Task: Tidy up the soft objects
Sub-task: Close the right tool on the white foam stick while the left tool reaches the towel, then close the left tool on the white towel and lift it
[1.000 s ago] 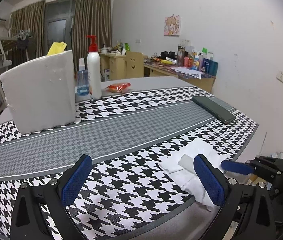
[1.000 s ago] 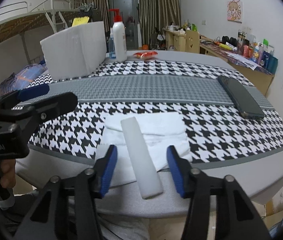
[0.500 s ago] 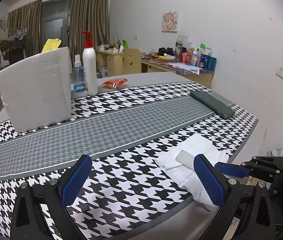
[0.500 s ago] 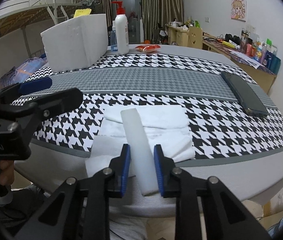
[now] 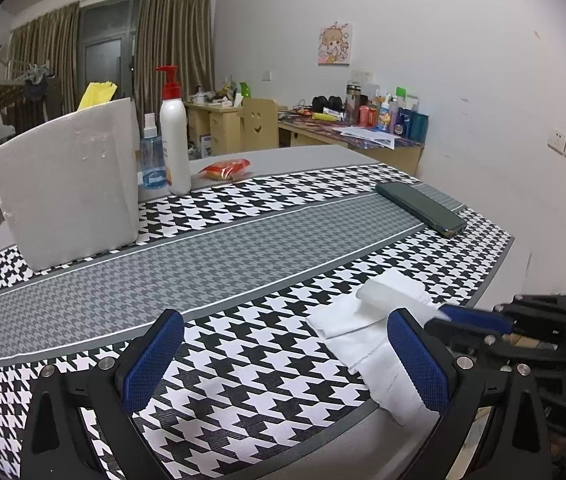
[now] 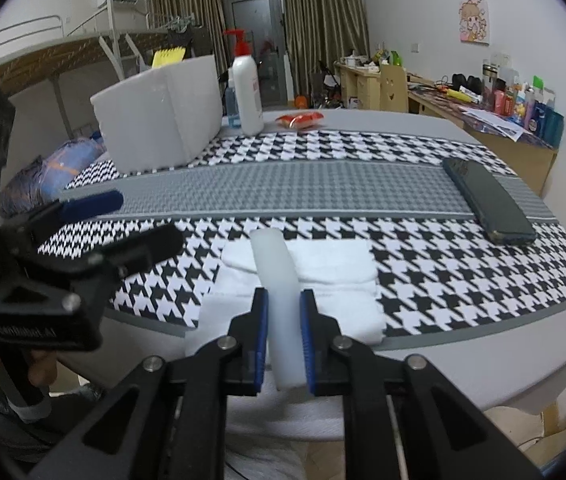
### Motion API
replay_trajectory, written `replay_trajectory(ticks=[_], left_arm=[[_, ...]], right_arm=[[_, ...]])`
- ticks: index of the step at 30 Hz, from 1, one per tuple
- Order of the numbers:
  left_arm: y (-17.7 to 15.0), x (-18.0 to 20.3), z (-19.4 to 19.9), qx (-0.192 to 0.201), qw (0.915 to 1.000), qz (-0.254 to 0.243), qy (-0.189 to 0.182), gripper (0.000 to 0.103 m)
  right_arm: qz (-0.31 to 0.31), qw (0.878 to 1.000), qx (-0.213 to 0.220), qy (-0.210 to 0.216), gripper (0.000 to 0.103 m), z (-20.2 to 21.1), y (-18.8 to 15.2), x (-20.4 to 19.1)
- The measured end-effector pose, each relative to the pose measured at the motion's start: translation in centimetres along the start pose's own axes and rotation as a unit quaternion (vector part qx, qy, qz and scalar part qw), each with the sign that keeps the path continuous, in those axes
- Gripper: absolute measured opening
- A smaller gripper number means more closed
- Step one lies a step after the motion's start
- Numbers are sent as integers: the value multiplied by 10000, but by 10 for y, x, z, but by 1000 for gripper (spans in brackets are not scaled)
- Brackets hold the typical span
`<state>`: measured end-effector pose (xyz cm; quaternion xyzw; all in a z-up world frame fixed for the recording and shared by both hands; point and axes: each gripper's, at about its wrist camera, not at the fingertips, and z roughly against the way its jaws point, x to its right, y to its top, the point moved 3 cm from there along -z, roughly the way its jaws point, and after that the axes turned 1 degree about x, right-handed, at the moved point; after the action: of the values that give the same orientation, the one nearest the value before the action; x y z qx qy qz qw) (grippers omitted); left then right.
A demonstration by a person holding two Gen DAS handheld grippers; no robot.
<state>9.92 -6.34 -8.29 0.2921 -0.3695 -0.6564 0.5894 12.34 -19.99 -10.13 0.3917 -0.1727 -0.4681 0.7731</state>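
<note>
Right tool (image 6: pixel 284 332) closed on foam strip (image 6: pixel 277 280), pointing away

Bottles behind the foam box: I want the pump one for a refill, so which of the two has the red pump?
The taller white bottle has the red pump. The small clear blue bottle beside it, nearer the foam box, has a spray top.

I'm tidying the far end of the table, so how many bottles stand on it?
2. A white pump bottle with a red pump stands beside the white foam box; a small blue spray bottle stands between them. The box may hide others.
</note>
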Motion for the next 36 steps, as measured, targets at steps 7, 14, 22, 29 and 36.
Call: replay_trajectory(ticks=[7,14,22,29,36], left_arm=[[1,19,-3,-53,9994,-293,-192,102],[-2,40,-20,-392,9962,-470,-617,102],[-8,53,-44,-808,9928,-636,-607,84],[-13,68,-61,-1138,9866,-859,-796,73],[-11,70,-66,-1169,9857,-1000,-687,65]], right_arm=[[-360,9991,195,-106,19,11,8,16],[-557,9978,269,-238,19,18,8,32],[-745,9965,264,-271,19,21,2,47],[-884,9953,324,-238,19,26,-1,57],[-895,9950,375,-226,19,28,-2,61]])
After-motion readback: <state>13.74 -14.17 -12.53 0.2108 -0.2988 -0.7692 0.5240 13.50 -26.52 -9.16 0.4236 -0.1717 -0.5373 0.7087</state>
